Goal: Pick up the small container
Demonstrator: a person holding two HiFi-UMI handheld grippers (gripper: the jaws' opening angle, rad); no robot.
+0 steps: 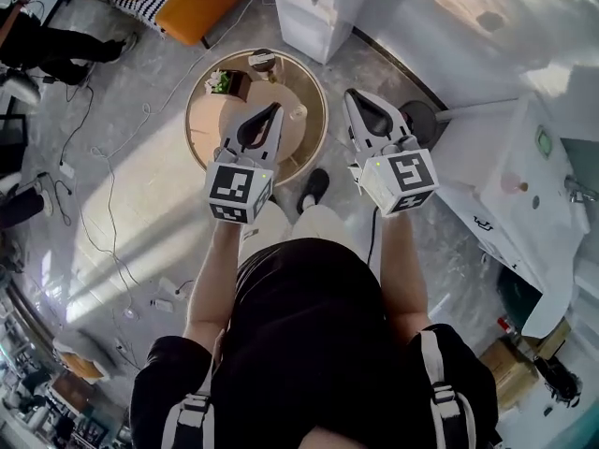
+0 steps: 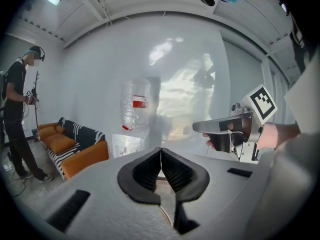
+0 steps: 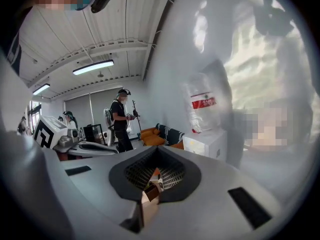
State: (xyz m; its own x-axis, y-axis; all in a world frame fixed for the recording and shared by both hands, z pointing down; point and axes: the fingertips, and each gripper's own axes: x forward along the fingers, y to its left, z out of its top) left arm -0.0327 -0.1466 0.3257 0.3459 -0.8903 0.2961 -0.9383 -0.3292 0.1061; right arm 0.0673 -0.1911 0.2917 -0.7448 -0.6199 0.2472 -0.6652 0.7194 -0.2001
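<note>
Head view | small container [image 1: 298, 112] on round table [image 1: 208, 127] | right of left claw [image 1: 276, 108]

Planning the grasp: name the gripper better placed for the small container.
Left, likely. The left gripper hangs over the table, near the container; the right gripper is past the table's rim.

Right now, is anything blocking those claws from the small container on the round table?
Nothing visible does. The left gripper and right gripper hang in open air higher than the round table; the small container stands near its far edge, with a small plant beside it.
</note>
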